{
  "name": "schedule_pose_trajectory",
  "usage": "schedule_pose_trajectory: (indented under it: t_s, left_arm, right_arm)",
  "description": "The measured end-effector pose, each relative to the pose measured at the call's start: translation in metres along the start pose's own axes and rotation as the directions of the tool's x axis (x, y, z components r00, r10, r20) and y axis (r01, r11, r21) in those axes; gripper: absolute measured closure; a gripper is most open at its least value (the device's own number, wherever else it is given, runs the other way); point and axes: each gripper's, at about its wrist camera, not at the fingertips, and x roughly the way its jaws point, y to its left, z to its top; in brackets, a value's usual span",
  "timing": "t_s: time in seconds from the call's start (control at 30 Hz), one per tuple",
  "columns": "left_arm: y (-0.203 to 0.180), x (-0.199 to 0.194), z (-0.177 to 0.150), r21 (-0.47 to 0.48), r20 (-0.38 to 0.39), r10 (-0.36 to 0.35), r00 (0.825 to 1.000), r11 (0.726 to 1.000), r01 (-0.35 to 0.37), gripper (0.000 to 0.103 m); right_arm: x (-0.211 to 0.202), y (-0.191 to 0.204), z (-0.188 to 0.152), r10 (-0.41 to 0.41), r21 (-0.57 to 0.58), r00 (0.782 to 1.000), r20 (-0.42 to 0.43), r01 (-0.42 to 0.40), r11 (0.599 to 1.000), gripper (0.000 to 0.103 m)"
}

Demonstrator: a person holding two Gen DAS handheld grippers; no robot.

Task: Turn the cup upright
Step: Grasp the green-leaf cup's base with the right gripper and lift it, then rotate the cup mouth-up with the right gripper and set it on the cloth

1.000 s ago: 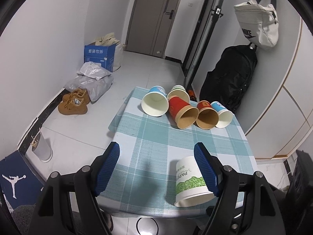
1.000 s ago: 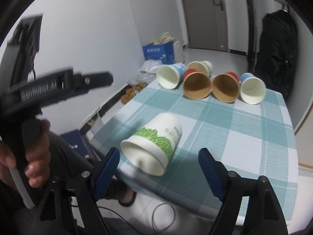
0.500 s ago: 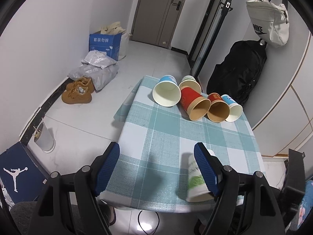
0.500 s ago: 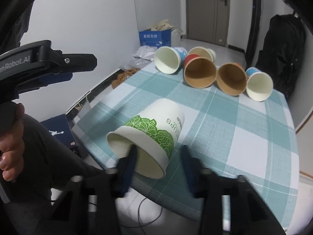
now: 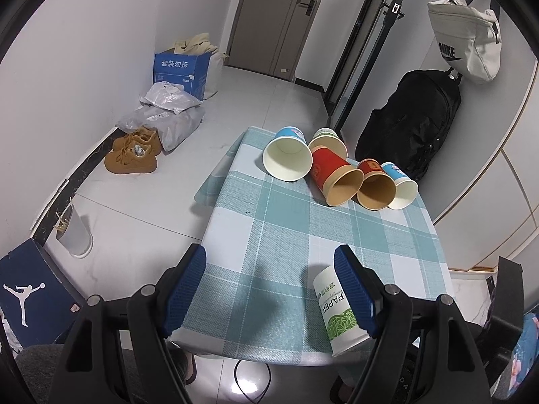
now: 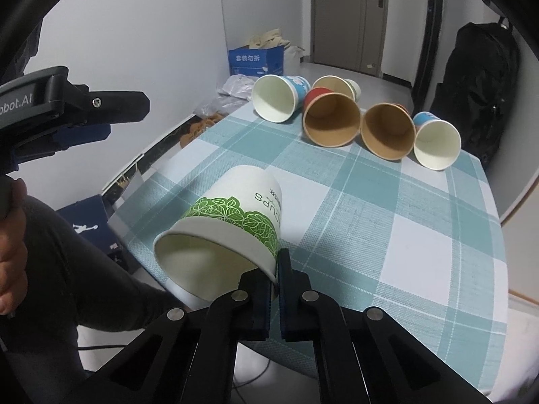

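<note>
Here, right tongs (image 6: 275,271) pinched on rim of green-leaf paper cup (image 6: 232,222); cup on its side, mouth toward camera, near edge of checked tablecloth (image 6: 387,208). Left tongs (image 5: 269,286) spread wide, empty, cup just beside its right finger. Ahead, five other cups (image 5: 337,171) lying in row at far edge. Beyond: white tiled floor (image 5: 262,101), blue box (image 5: 180,70), brown shoes (image 5: 133,151), black backpack (image 5: 414,124), door (image 5: 269,17).

cup (image 6: 232,222): matt paper | tablecloth (image 6: 387,208): woven cloth | floor (image 5: 161,195): glossy tile
</note>
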Motion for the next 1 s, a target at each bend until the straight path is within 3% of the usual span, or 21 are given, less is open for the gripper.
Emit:
schedule_pose_trajectory:
  t_s: [0.3, 0.63, 1.0]
  left_arm:
    - [-0.004, 0.000, 0.000, 0.009, -0.004, -0.006, 1.000, 1.000, 0.006, 0.028]
    - [-0.030, 0.004, 0.005, 0.020, -0.007, -0.070, 0.997, 0.997, 0.070, 0.028]
    - [-0.060, 0.019, 0.008, 0.027, -0.056, -0.126, 0.990, 0.991, 0.128, 0.028]
  right_arm:
    - [-0.014, -0.014, 0.003, 0.057, 0.082, 0.998, 0.017, -0.058, 0.995, 0.101]
    - [-0.039, -0.061, -0.005, 0.133, 0.291, 0.991, -0.015, -0.123, 0.949, 0.101]
    - [-0.069, -0.094, 0.000, 0.134, 0.297, 0.984, -0.114, -0.095, 0.950, 0.101]
